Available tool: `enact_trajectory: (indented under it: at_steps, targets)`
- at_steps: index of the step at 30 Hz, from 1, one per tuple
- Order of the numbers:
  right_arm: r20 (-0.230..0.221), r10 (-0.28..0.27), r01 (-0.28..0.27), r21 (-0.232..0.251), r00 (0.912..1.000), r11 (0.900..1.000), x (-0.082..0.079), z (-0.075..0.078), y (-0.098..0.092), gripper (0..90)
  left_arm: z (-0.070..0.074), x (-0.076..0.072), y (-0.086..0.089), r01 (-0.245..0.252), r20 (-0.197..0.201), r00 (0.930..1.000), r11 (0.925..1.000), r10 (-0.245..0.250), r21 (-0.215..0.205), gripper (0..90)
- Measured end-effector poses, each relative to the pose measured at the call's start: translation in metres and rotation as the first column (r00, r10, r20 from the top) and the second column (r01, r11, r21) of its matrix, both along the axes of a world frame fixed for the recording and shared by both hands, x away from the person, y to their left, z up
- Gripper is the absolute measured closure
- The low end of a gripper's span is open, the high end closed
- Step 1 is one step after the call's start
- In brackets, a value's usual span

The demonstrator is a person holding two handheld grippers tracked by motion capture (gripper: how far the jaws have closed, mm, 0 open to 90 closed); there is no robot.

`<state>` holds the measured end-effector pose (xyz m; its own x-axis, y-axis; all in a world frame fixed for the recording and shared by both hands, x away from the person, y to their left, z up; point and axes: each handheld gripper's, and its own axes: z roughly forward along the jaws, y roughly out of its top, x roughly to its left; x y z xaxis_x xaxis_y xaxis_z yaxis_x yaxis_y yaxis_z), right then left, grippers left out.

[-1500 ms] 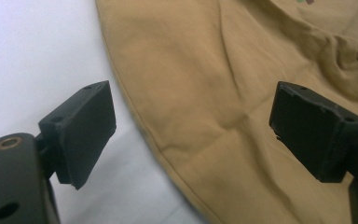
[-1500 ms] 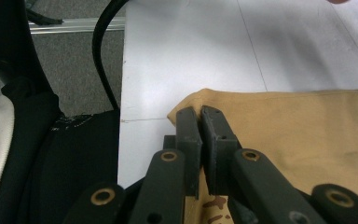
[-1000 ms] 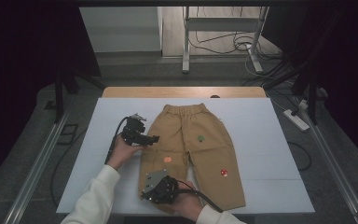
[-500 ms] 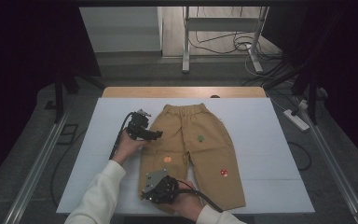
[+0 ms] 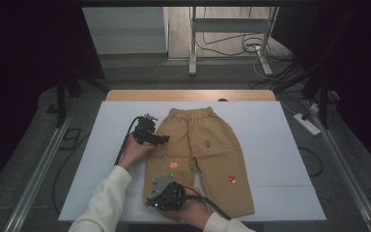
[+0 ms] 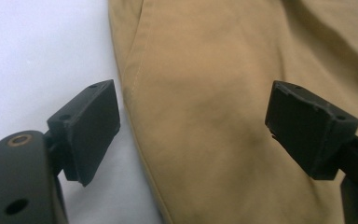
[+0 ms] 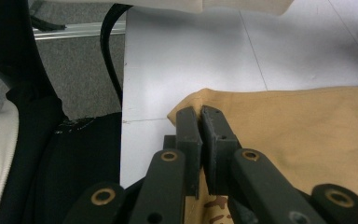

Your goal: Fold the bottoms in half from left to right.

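Note:
Tan children's trousers [image 5: 207, 159] lie flat on the white table [image 5: 270, 159], waistband at the far end, with small patches on the legs. My left gripper [image 5: 163, 140] is open beside the trousers' left edge, below the waistband. In the left gripper view its jaws straddle that side seam [image 6: 135, 79], the gripper [image 6: 191, 109] just above the tan cloth [image 6: 223, 140]. My right gripper [image 5: 150, 203] is at the near hem of the left leg. In the right gripper view the gripper [image 7: 200, 114] is shut on the hem corner of the trousers [image 7: 298, 126].
The table's near edge is close behind the right gripper, with a black cable [image 7: 109, 51] hanging off its left side. A wooden strip [image 5: 188, 95] runs along the far edge. A power strip [image 5: 308, 124] and cables lie on the floor at the right.
My left gripper has moved a little farther up the table and rightward, onto the trousers' left edge. The right gripper has stayed shut at the hem corner.

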<state>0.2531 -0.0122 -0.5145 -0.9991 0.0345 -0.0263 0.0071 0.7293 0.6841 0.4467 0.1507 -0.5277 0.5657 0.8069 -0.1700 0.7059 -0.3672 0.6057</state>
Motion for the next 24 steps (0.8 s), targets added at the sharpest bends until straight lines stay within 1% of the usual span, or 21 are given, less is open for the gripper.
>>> enact_trajectory:
  at_steps: [7, 13, 15, 16, 17, 20, 21, 22, 23, 24]
  targets:
    - [-0.004, 0.000, 0.000, 0.001, 1.0000, 1.000, 0.0006, -0.0010, -0.0002, 85.7, -0.0061, 0.0021, -0.0009, -0.003, -0.021, 0.9998, 0.9999, 0.003, 0.010, 16.1]
    - [0.000, 0.001, -0.001, -0.004, 1.0000, 1.000, -0.0002, -0.0010, -0.0005, 85.7, -0.0062, 0.0012, -0.0036, -0.008, -0.013, 0.9999, 0.9997, 0.008, 0.025, 16.5]
    - [0.000, 0.001, -0.001, -0.004, 1.0000, 1.000, -0.0002, -0.0011, -0.0005, 85.7, -0.0058, 0.0007, -0.0038, -0.006, -0.013, 0.9999, 0.9997, 0.006, 0.025, 18.4]
    - [-0.001, 0.001, -0.001, -0.004, 1.0000, 1.000, -0.0002, -0.0013, -0.0005, 85.7, -0.0049, -0.0006, -0.0040, -0.009, -0.003, 1.0000, 0.9994, 0.009, 0.034, 23.7]
    - [-0.004, 0.001, -0.001, -0.003, 1.0000, 1.000, 0.0000, -0.0017, -0.0004, 85.7, -0.0043, -0.0011, -0.0037, -0.007, -0.002, 1.0000, 0.9993, 0.007, 0.036, 31.9]
    - [-0.007, 0.000, 0.000, -0.005, 1.0000, 1.000, -0.0003, -0.0028, -0.0001, 85.7, -0.0042, -0.0019, -0.0011, 0.021, -0.020, 0.9996, 0.9996, -0.022, -0.019, 49.2]
    - [-0.007, 0.000, 0.000, -0.008, 1.0000, 1.000, -0.0003, -0.0031, 0.0000, 85.7, -0.0043, -0.0021, -0.0009, 0.021, -0.020, 0.9996, 0.9996, -0.021, -0.020, 55.6]
    - [-0.008, 0.000, 0.000, -0.008, 1.0000, 1.000, -0.0004, -0.0033, 0.0000, 85.7, -0.0044, -0.0022, -0.0006, 0.019, -0.021, 0.9996, 0.9996, -0.019, -0.021, 68.6]
    - [-0.007, 0.002, -0.002, -0.009, 1.0000, 1.000, -0.0002, -0.0035, 0.0000, 85.7, -0.0046, -0.0020, 0.0002, 0.024, -0.028, 0.9993, 0.9993, -0.025, -0.029, 68.6]
    - [-0.007, 0.002, -0.002, -0.009, 1.0000, 1.000, -0.0002, -0.0036, 0.0000, 85.7, -0.0052, -0.0017, 0.0007, 0.030, -0.037, 0.9988, 0.9985, -0.031, -0.046, 74.4]
